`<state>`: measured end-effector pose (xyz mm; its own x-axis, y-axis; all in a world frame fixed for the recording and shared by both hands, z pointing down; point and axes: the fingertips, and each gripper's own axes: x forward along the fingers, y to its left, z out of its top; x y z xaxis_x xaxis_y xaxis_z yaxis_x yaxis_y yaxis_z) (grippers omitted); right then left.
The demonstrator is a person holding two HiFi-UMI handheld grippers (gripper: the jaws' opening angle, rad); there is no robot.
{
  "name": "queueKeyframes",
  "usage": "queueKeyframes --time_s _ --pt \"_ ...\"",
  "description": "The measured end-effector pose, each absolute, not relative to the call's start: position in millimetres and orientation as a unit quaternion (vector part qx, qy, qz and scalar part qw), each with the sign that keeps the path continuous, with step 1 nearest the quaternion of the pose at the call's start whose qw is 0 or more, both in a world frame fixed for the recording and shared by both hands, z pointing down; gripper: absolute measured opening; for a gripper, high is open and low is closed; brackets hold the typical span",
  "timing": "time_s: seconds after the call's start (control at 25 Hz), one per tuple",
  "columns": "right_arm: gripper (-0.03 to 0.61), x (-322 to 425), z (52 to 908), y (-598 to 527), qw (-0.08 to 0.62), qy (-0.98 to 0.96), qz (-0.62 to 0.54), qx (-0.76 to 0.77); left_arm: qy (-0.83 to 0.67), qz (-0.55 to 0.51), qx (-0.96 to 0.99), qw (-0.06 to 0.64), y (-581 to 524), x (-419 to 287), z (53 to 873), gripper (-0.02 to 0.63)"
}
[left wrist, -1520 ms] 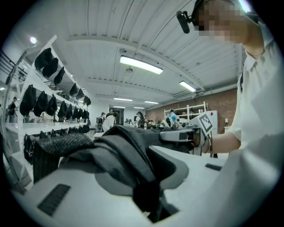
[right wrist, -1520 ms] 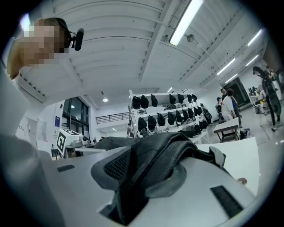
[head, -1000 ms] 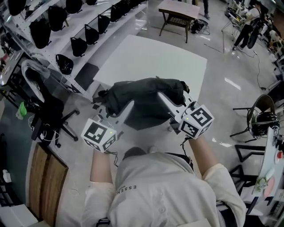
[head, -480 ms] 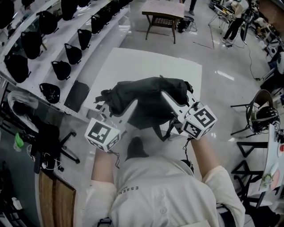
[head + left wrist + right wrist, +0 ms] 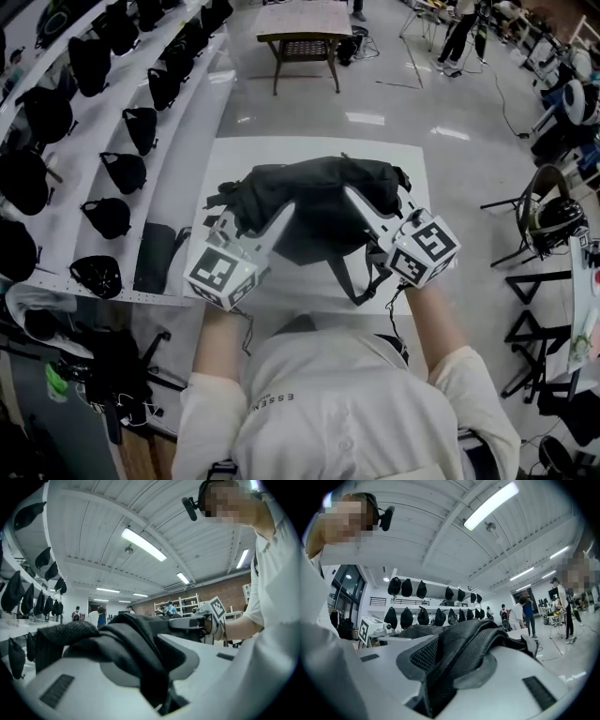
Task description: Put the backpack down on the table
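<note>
To the left of the white table (image 5: pixel 239 155), a white shelf rack (image 5: pixel 173 164) carries rows of black bags (image 5: pixel 125 172). Over the near left part of the table, the left gripper (image 5: pixel 246 216) has its jaws partly closed and pinches a fold of the black backpack (image 5: pixel 314 192) between them. The backpack is held between both grippers above the middle of the table; whether its bottom touches the table top, I cannot tell. One strap (image 5: pixel 361 281) hangs down over the near edge of the table. Over the near right part of the table, the right gripper (image 5: pixel 382 202) clamps a mesh-padded part of the backpack with the same narrow gap.
</note>
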<state>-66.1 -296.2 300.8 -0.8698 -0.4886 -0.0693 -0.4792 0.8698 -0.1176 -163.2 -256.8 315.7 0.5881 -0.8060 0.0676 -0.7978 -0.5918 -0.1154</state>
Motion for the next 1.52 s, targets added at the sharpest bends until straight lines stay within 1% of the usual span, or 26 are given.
queueKeyframes --time_s 0.28,0.56,0.84,1.32,1.52 --pt "0.121 -92 314 -364 0.039 0.954 -0.047 -0.292 0.414 -0.045 -0.909 0.024 -332 -192 330 0.107" --pt "0.123 -101 331 -421 0.026 0.945 -0.052 -0.321 0.388 -0.039 -0.921 0.006 -394 -203 347 0.109" --pt "0.123 -110 355 -469 0.029 0.94 -0.069 -0.332 0.373 -0.054 -0.926 -0.002 -443 -212 369 0.109" --pt "0.124 -122 411 -498 -0.001 0.932 -0.111 -0.344 0.369 -0.071 -0.925 -0.045 -473 -226 422 0.109" --pt "0.124 -121 421 -494 0.003 0.934 -0.112 -0.341 0.365 -0.065 -0.928 -0.036 -469 -225 431 0.109"
